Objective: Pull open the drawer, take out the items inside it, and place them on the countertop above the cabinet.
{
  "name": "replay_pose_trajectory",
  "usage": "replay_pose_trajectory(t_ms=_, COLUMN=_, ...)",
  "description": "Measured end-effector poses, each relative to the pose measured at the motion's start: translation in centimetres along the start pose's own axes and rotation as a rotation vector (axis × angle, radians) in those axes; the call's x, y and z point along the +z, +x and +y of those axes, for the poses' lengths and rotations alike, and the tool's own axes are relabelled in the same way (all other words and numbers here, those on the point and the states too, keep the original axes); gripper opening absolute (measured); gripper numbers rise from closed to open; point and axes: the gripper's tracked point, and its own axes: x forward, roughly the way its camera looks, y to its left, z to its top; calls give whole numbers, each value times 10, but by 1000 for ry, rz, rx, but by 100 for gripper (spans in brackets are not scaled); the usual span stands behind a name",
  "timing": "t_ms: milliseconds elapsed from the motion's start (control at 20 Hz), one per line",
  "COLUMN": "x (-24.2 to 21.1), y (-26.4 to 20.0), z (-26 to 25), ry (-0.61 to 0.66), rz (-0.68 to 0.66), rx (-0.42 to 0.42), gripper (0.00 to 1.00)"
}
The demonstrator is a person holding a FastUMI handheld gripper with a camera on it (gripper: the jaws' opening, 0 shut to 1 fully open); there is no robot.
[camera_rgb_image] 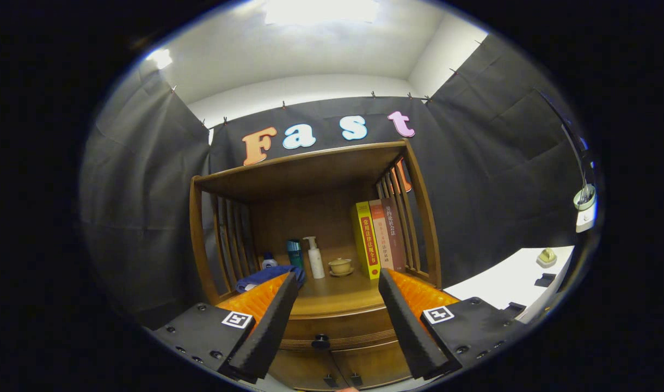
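A hand-held gripper (337, 321) hangs in front of a wooden cabinet (315, 218), its two fingers spread wide and holding nothing. The drawer (337, 329) sits shut just under the countertop (337, 296), and its small dark knob (320, 341) lies between the open fingers, a little nearer the left one and beyond their tips. The drawer front runs left to right, so the pull would come straight back toward the person, along the line of the fingers. By the look of it the task is at its first step: the tool has to close in on the knob before anything can be lifted out, and what lies inside the drawer is hidden.

On the countertop, under the shelf canopy, stand a row of books (378, 237) at the right, a pump bottle (314, 258), a teal can (294, 253) and a small lidded cup (340, 266) toward the back, with a blue cloth (266, 276) at the left. The near middle of the surface looks free for setting things down. Below the drawer, two cupboard doors (343, 370) meet.
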Motion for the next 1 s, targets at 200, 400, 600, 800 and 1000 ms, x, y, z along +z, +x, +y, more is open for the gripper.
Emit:
replay_pose_trajectory(t_ms=200, x=-37, y=20, z=12, ry=-57, rz=15, rx=29, gripper=98)
replay_pose_trajectory(t_ms=400, x=-88, y=36, z=26, ry=-100, rz=73, rx=63, gripper=98)
replay_pose_trajectory(t_ms=600, x=-137, y=53, z=38, ry=-122, rz=119, rx=81, gripper=98)
replay_pose_trajectory(t_ms=800, x=-185, y=67, z=47, ry=-132, rz=186, rx=89, gripper=99)
replay_pose_trajectory(t_ms=1000, x=-223, y=84, z=52, ry=-145, rz=237, rx=92, gripper=98)
